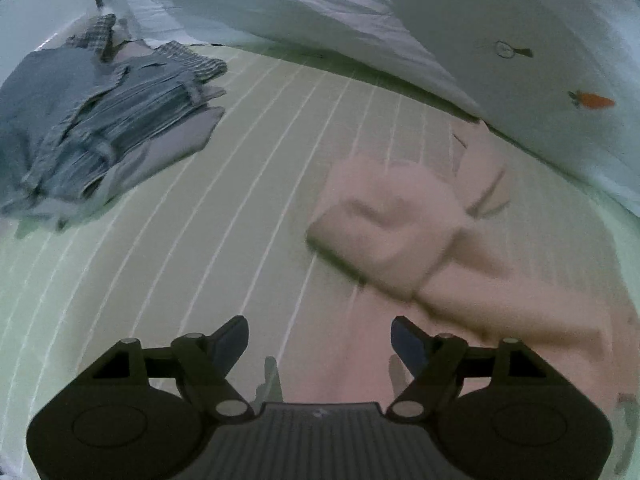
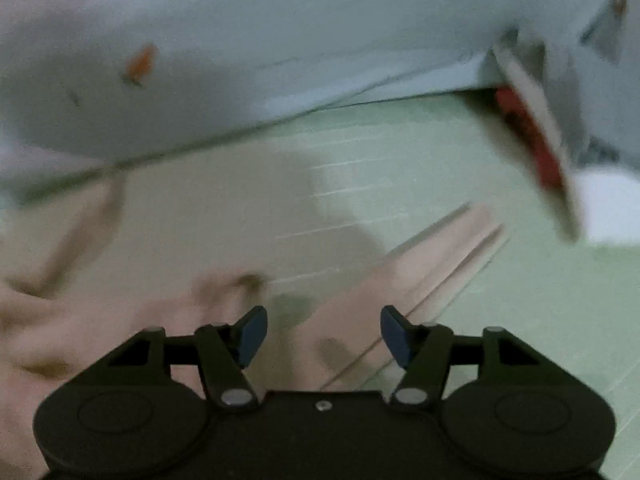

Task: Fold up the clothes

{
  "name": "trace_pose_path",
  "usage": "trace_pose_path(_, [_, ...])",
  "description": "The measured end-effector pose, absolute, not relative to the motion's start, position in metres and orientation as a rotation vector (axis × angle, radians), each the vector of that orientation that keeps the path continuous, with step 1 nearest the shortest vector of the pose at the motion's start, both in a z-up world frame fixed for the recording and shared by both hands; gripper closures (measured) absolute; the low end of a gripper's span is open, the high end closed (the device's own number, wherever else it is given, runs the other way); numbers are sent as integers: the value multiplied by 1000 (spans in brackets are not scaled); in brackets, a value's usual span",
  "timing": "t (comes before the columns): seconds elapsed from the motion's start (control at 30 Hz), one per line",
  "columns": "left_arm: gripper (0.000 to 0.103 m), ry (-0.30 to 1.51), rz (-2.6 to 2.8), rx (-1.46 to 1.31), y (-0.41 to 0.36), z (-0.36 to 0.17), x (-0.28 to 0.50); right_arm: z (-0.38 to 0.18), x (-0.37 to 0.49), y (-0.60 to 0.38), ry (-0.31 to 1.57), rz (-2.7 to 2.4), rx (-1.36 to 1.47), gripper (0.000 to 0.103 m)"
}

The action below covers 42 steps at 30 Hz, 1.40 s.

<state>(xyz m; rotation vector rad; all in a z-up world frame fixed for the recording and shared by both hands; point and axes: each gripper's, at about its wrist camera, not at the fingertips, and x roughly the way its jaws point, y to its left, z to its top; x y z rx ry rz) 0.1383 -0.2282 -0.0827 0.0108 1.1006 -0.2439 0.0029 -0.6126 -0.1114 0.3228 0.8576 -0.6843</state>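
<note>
**Both claws released above pink garment**

Left claw (image 1: 319,340) spread wide, nothing between its pads. Right claw (image 2: 324,334) likewise apart and empty. Pink garment (image 1: 400,224) lies partly folded on the green striped sheet (image 1: 240,184), right of a pile of folded blue-grey clothes (image 1: 100,128). Both views blurred.

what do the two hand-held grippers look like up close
Both look alike. The left hand-held gripper has a black body with two round housings, angled black linkage arms with silver pivot pins, a ribbed grey centre plate and dark blue pads. The right hand-held gripper is the same build, with brighter blue pads and a smooth black centre plate.
</note>
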Motion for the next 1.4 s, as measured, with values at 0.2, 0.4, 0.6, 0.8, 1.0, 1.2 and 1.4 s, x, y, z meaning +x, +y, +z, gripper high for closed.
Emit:
trace_pose_path(0.2, [22,1150,-217,7,-250,-97,174,-146,2,-684,851,-883,606,24])
trace_pose_path(0.4, [22,1182,-208,55,-259,-111,180,-143,2,-687,823,-783,500,90])
trace_pose_path(0.6, [19,1183,-200,40,-253,-113,179,-87,-36,-706,694,-1211,232,87])
trace_pose_path(0.8, [18,1144,-227,6,-249,-103,179,-80,-11,-680,831,-1119,4,29])
trace_pose_path(1.0, [18,1145,-245,-57,-249,-102,191,-94,44,-626,805,-616,323,22])
trace_pose_path(1.2, [35,1201,-253,-210,-246,-113,199,-126,78,-599,1033,-646,408,25])
trace_pose_path(1.4, [95,1198,-297,-264,-246,-117,195,-126,51,-596,931,-678,630,90])
